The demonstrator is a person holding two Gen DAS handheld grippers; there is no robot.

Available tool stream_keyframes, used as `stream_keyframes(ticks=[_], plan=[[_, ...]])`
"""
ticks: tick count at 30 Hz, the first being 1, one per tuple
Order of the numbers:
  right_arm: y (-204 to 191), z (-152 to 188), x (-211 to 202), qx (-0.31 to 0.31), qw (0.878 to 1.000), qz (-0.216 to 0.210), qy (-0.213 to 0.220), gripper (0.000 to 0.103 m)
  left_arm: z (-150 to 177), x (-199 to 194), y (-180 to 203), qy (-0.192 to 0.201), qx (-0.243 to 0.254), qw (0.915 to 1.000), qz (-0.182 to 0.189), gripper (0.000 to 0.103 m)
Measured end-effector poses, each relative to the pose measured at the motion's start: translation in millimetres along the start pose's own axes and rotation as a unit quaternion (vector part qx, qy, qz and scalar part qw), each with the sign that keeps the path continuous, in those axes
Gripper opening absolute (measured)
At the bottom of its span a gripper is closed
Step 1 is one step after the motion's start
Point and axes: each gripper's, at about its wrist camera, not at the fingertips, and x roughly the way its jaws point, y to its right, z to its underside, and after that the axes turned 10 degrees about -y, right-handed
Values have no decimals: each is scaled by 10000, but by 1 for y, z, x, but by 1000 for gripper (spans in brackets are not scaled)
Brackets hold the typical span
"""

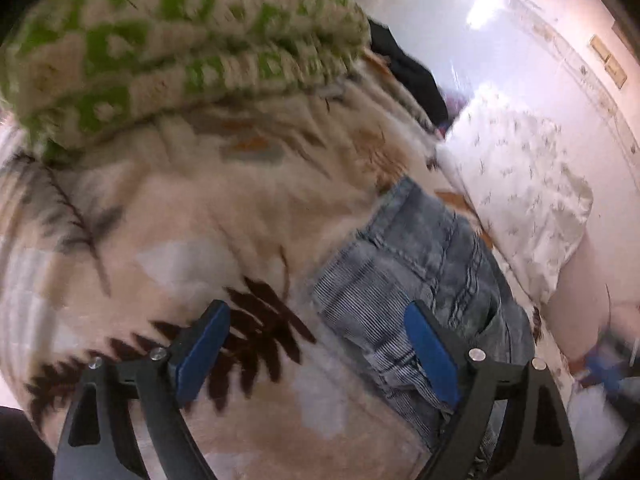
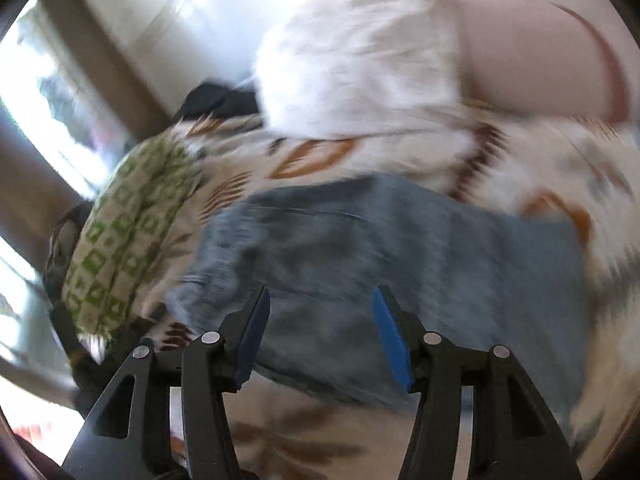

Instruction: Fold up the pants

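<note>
Both jaws gape wide, holding nothing, above the folded pants (image 2: 400,232) lying crosswise on the bedspread (image 1: 180,220).

Bedroom in a home, pretty clearly

A bed is covered by a fuzzy beige leaf-print blanket (image 1: 168,216), with a white patterned pillow (image 1: 520,184) and a green-and-cream checked cushion (image 1: 172,40) laid on it.

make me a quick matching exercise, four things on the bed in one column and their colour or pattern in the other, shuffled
Things:
1. pants
2. folded blanket
3. pillow
4. bedspread

Looks:
A. white with small sprigs
B. beige with dark leaf prints
C. faded blue denim
D. cream with green squares

Pairs: 1-C, 2-D, 3-A, 4-B
</note>
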Motion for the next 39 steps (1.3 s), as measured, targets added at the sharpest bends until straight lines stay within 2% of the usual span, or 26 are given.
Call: stream_keyframes(ticks=[4,6,9,10,11,12,16,19,22,24,27,28,31,32,33,35,39], plan=[[-69,-59,40,-569,9961,5,-675,61,5,13,7,-252,84,9996,88,97],[-96,-78,64,-802,9916,119,-1006,62,6,13,16,-168,314,9994,35,98],[-131,-99,101,-1075,9827,328,-1469,62,6,18,25,-299,552,9979,144,97],[-141,-104,112,-1139,9801,414,-1575,62,6,18,25,-282,575,9978,145,93],[-149,-109,125,-1191,9765,561,-1703,62,5,18,26,-270,603,9976,181,76],[-156,-113,137,-1231,9728,713,-1825,62,3,20,27,-330,668,9967,319,67],[-179,-123,176,-1448,9571,1197,-2205,62,0,23,27,-479,658,9958,417,63],[-194,-125,198,-1637,9423,1539,-2480,62,2,21,29,-515,746,9945,524,52],[-203,-122,218,-1857,9226,2026,-2708,62,3,20,29,-551,778,9935,617,47],[-207,-118,232,-1989,9103,2272,-2832,62,5,20,29,-559,789,9932,645,46],[-203,-109,254,-2169,8854,2777,-3034,62,3,21,27,-575,787,9926,720,45],[-200,-106,259,-2164,8826,2823,-3074,58,3,21,27,-584,786,9923,760,42],[-186,-99,264,-2140,8791,2853,-3163,35,1,24,25,-633,807,9907,896,36],[-185,-98,258,-2261,8825,2759,-3065,24,0,23,25,-643,803,9902,941,32],[-184,-97,254,-2287,8844,2710,-3035,18,-2,22,23,-640,809,9895,1014,30],[-178,-100,240,-2167,8938,2595,-2948,12,-3,19,27,-586,885,9884,1088,27],[-164,-108,199,-2035,9142,2310,-2636,10,1,4,36,-292,1186,9858,1154,26]])
